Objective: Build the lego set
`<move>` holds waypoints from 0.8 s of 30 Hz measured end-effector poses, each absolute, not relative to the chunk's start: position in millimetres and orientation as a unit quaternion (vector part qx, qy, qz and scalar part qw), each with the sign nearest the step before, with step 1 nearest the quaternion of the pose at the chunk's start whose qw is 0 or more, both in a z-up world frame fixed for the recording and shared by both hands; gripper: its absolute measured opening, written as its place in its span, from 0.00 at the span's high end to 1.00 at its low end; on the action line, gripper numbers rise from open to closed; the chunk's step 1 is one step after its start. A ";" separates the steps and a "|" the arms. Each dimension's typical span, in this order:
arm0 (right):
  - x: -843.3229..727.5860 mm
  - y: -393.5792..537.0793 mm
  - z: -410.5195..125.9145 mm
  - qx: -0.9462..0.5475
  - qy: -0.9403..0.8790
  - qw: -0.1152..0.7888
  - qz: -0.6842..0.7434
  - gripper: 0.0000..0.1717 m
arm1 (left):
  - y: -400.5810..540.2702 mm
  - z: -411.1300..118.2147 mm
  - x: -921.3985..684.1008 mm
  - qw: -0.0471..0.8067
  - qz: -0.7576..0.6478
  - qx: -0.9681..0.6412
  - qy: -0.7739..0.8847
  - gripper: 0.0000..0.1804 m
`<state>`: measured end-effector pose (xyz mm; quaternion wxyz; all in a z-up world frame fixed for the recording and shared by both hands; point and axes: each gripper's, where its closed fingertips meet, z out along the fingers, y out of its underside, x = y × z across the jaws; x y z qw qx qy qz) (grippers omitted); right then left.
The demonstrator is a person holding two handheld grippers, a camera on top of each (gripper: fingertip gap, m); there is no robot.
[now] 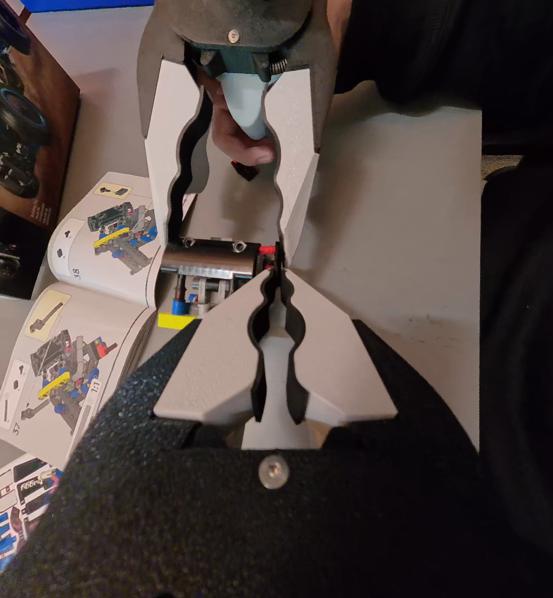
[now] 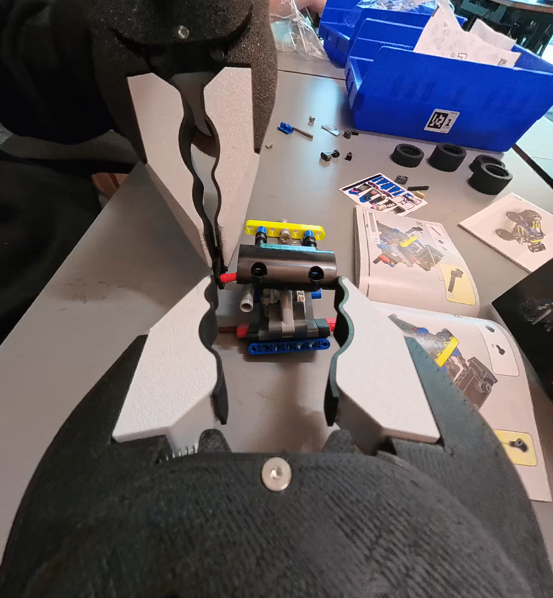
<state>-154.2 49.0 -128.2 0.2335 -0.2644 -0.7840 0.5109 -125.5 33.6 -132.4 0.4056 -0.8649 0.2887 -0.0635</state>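
A small brick vehicle model (image 2: 284,268) with a black curved panel, a yellow beam and a blue beam stands on the grey table (image 2: 74,323). My left gripper (image 1: 276,275) is shut on a thin black piece (image 1: 278,255) that sits at the end of a red pin (image 2: 228,277) on the model's side. The right wrist view also shows the left gripper (image 2: 217,265) pinching that piece. My right gripper (image 2: 276,283) is open, its fingers on either side of the model. It also shows from the front in the left wrist view (image 1: 226,233).
An open instruction booklet (image 2: 414,259) lies right of the model, with a sticker sheet (image 2: 381,194), black tyres (image 2: 446,157) and small loose parts (image 2: 330,142) beyond. Blue bins (image 2: 446,90) stand at the back right. The set's box (image 1: 16,129) stands by the booklet.
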 end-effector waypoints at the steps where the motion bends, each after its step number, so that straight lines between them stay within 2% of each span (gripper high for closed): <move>1: -153.9 49.1 -127.5 -0.255 -0.786 0.241 0.509 0.60 | 33.5 -132.4 -125.3 0.404 -0.069 -0.866 0.286 1.00; 11: -154.5 50.4 -126.8 -0.250 -0.789 0.238 0.509 0.60 | 32.7 -130.2 -126.7 0.383 -0.092 -0.874 0.285 1.00; 13: -156.4 49.9 -123.7 -0.264 -0.777 0.233 0.522 0.57 | 31.9 -130.3 -127.4 0.378 -0.090 -0.874 0.292 1.00; 18: -156.4 48.0 -122.7 -0.269 -0.774 0.222 0.529 0.60 | 31.4 -130.5 -128.9 0.369 -0.093 -0.875 0.301 1.00; 21: -157.9 47.3 -129.4 -0.275 -0.782 0.221 0.514 0.54 | 30.2 -131.4 -128.9 0.359 -0.098 -0.874 0.311 1.00; 24: -158.8 45.7 -129.4 -0.265 -0.786 0.223 0.511 0.58 | 29.9 -131.6 -129.3 0.351 -0.104 -0.874 0.319 1.00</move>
